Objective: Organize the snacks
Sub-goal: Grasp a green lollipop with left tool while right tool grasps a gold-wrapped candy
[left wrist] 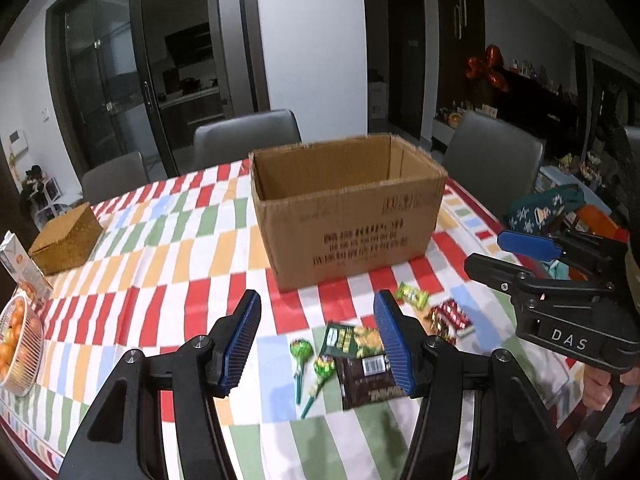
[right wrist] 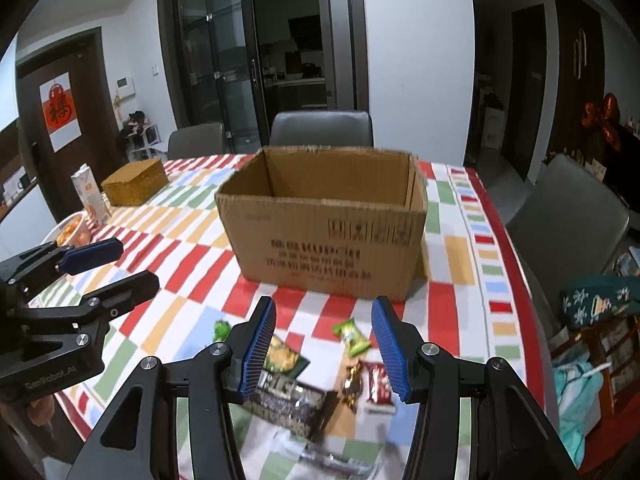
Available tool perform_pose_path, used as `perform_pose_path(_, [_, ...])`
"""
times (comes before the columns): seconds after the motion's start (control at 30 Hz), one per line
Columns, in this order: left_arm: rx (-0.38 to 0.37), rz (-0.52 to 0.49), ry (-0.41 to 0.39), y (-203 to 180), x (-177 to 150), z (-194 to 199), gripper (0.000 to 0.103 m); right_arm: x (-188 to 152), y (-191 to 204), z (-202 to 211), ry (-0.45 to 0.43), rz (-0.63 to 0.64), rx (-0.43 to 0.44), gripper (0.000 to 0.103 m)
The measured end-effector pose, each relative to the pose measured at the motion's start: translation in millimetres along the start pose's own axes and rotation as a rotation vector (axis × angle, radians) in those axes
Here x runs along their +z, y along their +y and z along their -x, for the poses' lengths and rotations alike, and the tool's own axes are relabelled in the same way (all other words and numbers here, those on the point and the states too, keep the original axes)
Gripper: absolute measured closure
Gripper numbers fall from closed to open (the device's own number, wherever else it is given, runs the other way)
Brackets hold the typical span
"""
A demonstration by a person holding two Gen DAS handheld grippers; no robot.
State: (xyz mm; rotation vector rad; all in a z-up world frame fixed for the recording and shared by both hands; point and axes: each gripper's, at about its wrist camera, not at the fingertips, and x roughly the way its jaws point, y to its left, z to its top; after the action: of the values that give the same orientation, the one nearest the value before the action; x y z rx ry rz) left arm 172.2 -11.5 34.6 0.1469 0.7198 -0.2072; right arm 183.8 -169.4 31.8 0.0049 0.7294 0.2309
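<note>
An open, empty cardboard box (left wrist: 344,216) (right wrist: 324,224) stands on the checked tablecloth. In front of it lie loose snacks: two green lollipops (left wrist: 312,364), a green-yellow packet (left wrist: 352,340) (right wrist: 282,356), a dark brown packet (left wrist: 368,380) (right wrist: 292,396), a small green candy (left wrist: 412,295) (right wrist: 352,336), and red wrapped sweets (left wrist: 450,316) (right wrist: 378,386). My left gripper (left wrist: 316,344) is open and empty above the lollipops and packets. My right gripper (right wrist: 324,344) is open and empty above the snacks; it also shows in the left wrist view (left wrist: 504,252).
A woven brown box (left wrist: 66,240) (right wrist: 134,182), a drink carton (left wrist: 22,268) (right wrist: 90,196) and a wire basket of oranges (left wrist: 16,348) (right wrist: 70,232) sit at the table's left. Grey chairs (left wrist: 246,132) (right wrist: 568,208) stand behind and right. A green patterned bag (right wrist: 596,300) lies off the right edge.
</note>
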Motion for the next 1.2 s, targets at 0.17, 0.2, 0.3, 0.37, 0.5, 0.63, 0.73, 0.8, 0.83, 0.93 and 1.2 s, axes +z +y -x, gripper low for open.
perform_pose_path(0.17, [-0.01,-0.003,0.053,-3,-21,-11,0.045,-19,-4,-11,0.062,-0.028,0.005,0.052])
perform_pose_path(0.2, [-0.012,0.0,0.065,-3,-24,-14,0.045,-23,-4,-14,0.075,-0.033,0.007,0.052])
perform_pose_path(0.3, [-0.018,0.005,0.107,-3,-37,-23,0.045,-32,-4,-21,0.102,-0.034,0.007,0.052])
perform_pose_path(0.37, [-0.018,0.007,0.128,-2,-43,-27,0.045,-38,-2,-26,0.121,-0.031,0.004,0.052])
perform_pose_path(0.5, [-0.026,0.002,0.169,-1,-55,-37,0.045,-46,-1,-36,0.159,-0.025,0.002,0.052])
perform_pose_path(0.63, [-0.05,0.022,0.215,3,-60,-53,0.047,-54,-3,-50,0.199,-0.043,0.005,0.052])
perform_pose_path(0.73, [-0.073,0.031,0.246,4,-63,-65,0.054,-59,-6,-62,0.233,-0.07,0.014,0.053])
perform_pose_path(0.8, [-0.085,0.032,0.267,4,-65,-75,0.058,-62,-9,-71,0.254,-0.087,0.016,0.054])
perform_pose_path(0.83, [-0.086,0.031,0.277,3,-66,-80,0.06,-62,-9,-73,0.259,-0.091,0.014,0.056])
perform_pose_path(0.93, [-0.093,0.03,0.293,4,-68,-89,0.067,-66,-14,-82,0.277,-0.106,0.003,0.059])
perform_pose_path(1.2, [-0.113,0.04,0.335,7,-70,-116,0.078,-68,-18,-99,0.308,-0.133,-0.009,0.066])
